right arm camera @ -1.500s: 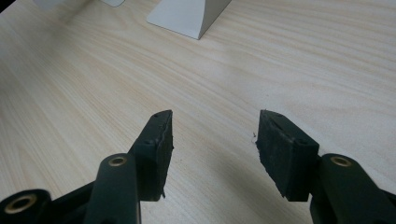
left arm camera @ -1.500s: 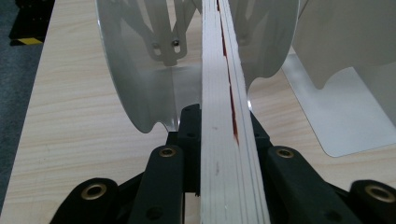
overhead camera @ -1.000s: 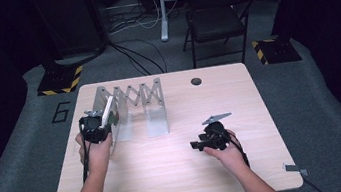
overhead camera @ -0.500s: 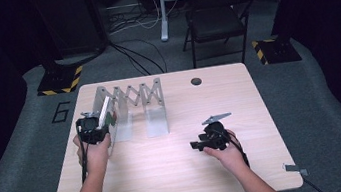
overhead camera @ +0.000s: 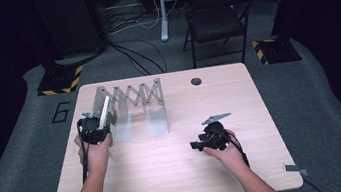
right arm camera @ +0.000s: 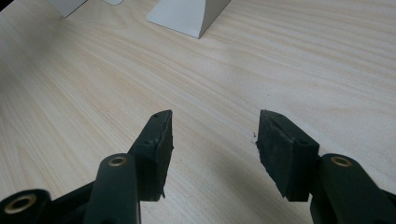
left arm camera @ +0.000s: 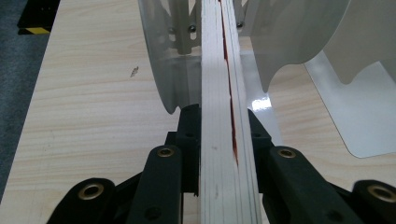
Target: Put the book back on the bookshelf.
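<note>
Nearest in, on the right side of the tabletop (overhead camera: pixel 170 177), the right gripper (overhead camera: pixel 200 145) sits low over bare wood in the person's right hand (overhead camera: pixel 224 151). In the right gripper view its fingers (right arm camera: pixel 156 151) stand well apart, nothing between them, just pale wood grain showing through the gap. Ahead of them, at the far edge of that view, a foot of the grey rack (right arm camera: pixel 187 16) rests on the wood.

Over on the left, the left hand (overhead camera: pixel 97 154) carries the left gripper (overhead camera: pixel 103 116), and here there is a grip. In the left gripper view the fingers (left arm camera: pixel 189 135) are pressed in on both sides of a thin pale book or stack of sheets (left arm camera: pixel 224 121), seen edge on, with a streak of red along one side. From the high view the same flat white item (overhead camera: pixel 106 112) tilts up out of the gripper.

Farther off, the accordion-style rack (overhead camera: pixel 134 106) stands on the tabletop's far left half, its curved dividers (left arm camera: pixel 299 32) rising on either side of the held piece. The front edge of the piece reaches in between two of those dividers, above the rack's base (left arm camera: pixel 355 107).

At the far edge, a small dark round hole (overhead camera: pixel 196 81) marks the tabletop.
</note>
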Demonstrator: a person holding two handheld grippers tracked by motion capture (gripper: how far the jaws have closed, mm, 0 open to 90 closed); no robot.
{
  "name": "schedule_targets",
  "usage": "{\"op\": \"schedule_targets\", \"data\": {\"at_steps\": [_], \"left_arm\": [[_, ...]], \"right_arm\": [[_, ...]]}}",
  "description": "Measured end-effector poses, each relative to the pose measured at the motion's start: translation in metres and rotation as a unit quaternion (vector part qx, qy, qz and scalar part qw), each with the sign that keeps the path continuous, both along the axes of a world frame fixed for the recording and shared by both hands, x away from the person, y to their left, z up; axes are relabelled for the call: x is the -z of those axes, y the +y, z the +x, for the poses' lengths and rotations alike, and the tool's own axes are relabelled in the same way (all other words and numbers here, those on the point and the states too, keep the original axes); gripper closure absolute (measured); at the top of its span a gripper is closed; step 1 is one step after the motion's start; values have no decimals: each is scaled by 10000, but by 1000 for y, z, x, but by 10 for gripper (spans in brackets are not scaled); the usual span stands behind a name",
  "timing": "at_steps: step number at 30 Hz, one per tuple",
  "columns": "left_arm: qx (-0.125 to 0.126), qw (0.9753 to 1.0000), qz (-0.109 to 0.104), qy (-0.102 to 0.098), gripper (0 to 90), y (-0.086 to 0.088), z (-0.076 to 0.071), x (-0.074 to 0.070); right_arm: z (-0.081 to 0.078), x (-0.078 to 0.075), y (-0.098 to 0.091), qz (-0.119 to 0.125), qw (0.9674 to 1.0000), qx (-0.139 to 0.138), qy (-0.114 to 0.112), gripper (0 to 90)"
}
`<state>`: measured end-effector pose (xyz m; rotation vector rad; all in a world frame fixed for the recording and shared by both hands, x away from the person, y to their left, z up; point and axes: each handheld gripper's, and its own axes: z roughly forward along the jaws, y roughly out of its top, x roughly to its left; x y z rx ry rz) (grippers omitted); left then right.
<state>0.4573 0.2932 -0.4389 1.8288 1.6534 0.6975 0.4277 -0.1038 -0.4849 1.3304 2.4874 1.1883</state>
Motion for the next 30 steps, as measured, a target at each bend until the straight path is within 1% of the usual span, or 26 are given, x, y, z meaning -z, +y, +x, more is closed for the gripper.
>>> {"op": "schedule_targets", "data": {"at_steps": [1,2,4,8,9,11,14,15,18,19,20,22,24,25,30], "left_arm": [[14,10000,2,1,744,0,0,0],[33,10000,12,15,744,1,0,0],[36,10000,-8,-23,744,1,1,0],[41,10000,-60,-30,731,0,0,0],[47,10000,-39,-71,731,0,0,0],[22,10000,-37,-70,708,-2,-1,0],[55,10000,24,-57,695,-2,-2,-1],[75,9999,29,-95,688,-2,-3,-2],[98,9999,12,-111,657,-2,-6,-5],[92,9999,-10,-144,647,-2,-7,-5],[115,9998,22,-158,635,-1,-8,-6],[113,9997,-4,-219,614,-1,-9,-7],[169,9997,10,-187,598,0,-12,-9],[170,9997,-9,-199,590,-1,-12,-9],[202,9996,21,-187,548,0,-17,-11]], "right_arm": [[1,0,0,-11,10000,-29,-46,456],[1,0,0,-11,10000,-29,-46,456],[1,0,0,-32,10000,-41,-66,457],[1,1,0,-32,10000,-39,-46,456],[1,1,0,-30,10000,-55,-76,456],[1,0,0,-27,10000,-42,-70,456],[0,0,0,-3,10000,20,27,456],[0,0,-1,-3,10000,-14,-20,456],[0,0,0,4,10000,14,17,456],[0,0,0,2,10000,11,17,456],[0,0,0,-12,10000,-31,-52,456],[0,0,0,-22,10000,-33,-63,456],[0,0,0,-10,10000,-27,-48,456],[0,0,0,-14,10000,-3,4,457],[-1,-1,0,-11,10000,6,-16,456]]}}
